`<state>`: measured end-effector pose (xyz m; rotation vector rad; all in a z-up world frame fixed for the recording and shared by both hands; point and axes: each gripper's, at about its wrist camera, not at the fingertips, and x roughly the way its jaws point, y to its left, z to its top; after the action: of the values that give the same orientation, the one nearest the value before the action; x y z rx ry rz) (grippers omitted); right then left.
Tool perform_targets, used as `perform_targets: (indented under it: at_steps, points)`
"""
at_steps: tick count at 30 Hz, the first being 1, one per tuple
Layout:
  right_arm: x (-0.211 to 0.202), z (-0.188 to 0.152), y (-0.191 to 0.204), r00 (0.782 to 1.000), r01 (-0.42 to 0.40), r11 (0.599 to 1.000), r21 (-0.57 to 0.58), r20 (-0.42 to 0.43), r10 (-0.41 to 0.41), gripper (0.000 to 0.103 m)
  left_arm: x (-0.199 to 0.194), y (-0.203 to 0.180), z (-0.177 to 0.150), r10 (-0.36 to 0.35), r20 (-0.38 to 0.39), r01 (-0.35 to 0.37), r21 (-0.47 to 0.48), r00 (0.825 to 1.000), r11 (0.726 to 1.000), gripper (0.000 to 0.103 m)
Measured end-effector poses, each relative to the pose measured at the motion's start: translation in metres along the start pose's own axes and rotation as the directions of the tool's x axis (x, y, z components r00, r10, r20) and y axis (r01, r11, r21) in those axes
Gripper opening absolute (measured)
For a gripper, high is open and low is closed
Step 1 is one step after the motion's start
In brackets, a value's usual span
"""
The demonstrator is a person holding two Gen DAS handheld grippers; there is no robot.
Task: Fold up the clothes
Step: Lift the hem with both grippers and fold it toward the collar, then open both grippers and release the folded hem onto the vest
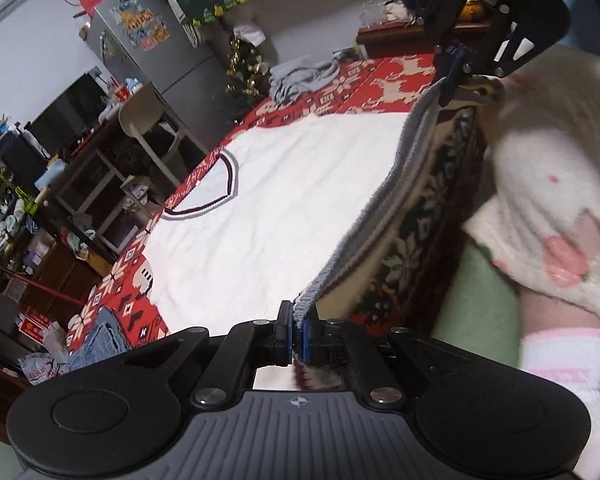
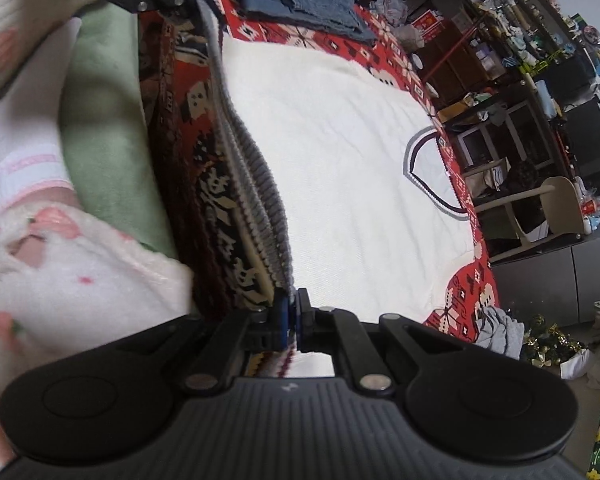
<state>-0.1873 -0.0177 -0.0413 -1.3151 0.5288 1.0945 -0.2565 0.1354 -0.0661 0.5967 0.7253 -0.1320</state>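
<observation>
The left hand-held gripper (image 1: 297, 330) and the right hand-held gripper (image 2: 293, 320) are each clenching a corner of the grey ribbed hem (image 1: 384, 200) of the white V-neck sweater (image 1: 300, 208), lifting this near edge for folding while the sweater's body is lying flat on the red patterned blanket (image 1: 340, 84).

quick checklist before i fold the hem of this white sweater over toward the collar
1. Left gripper shut on hem: ok.
2. Right gripper shut on hem: ok.
3. Hem stretched fairly straight between both grippers: ok.
4. Sweater body flat on the red blanket: ok.
5. Collar end bare, with jeans and grey garment off to the sides: ok.
6. Both hem layers caught in each grip: cannot tell.
</observation>
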Motion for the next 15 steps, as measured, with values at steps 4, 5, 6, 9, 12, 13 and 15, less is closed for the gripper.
perform_targets:
  at_steps: [4,5,6,9,12,13,15]
  points:
    - [0.035,0.005,-0.033,1.0,0.009,1.0,-0.003,-0.004,-0.009,0.003,0.04,0.027,0.013,-0.019,-0.031,0.019,-0.01,0.999,1.0,0.005]
    - [0.045,0.007,-0.042,1.0,0.009,1.0,0.003,-0.003,-0.009,0.003,0.051,0.035,0.016,-0.026,-0.042,0.026,-0.019,0.999,0.999,0.005]
    - [0.054,0.009,-0.053,1.0,0.009,1.0,0.012,-0.002,-0.009,0.003,0.062,0.044,0.018,-0.034,-0.054,0.033,-0.032,0.998,0.999,0.005]
    - [0.086,0.013,-0.082,1.0,0.003,1.0,0.031,-0.002,-0.002,0.003,0.097,0.069,0.023,-0.065,-0.093,0.058,-0.078,0.994,0.995,0.005]
    - [0.116,0.012,-0.105,0.999,-0.032,0.998,0.058,0.0,0.032,0.004,0.13,0.09,0.023,-0.116,-0.139,0.099,-0.124,0.983,0.987,0.01]
    - [0.123,0.011,-0.11,0.999,-0.044,0.997,0.068,0.003,0.044,0.004,0.137,0.096,0.023,-0.135,-0.148,0.114,-0.142,0.98,0.983,0.015]
    - [0.138,0.009,-0.119,0.998,-0.067,0.994,0.089,0.01,0.066,0.018,0.15,0.108,0.022,-0.173,-0.164,0.143,-0.179,0.971,0.973,0.024]
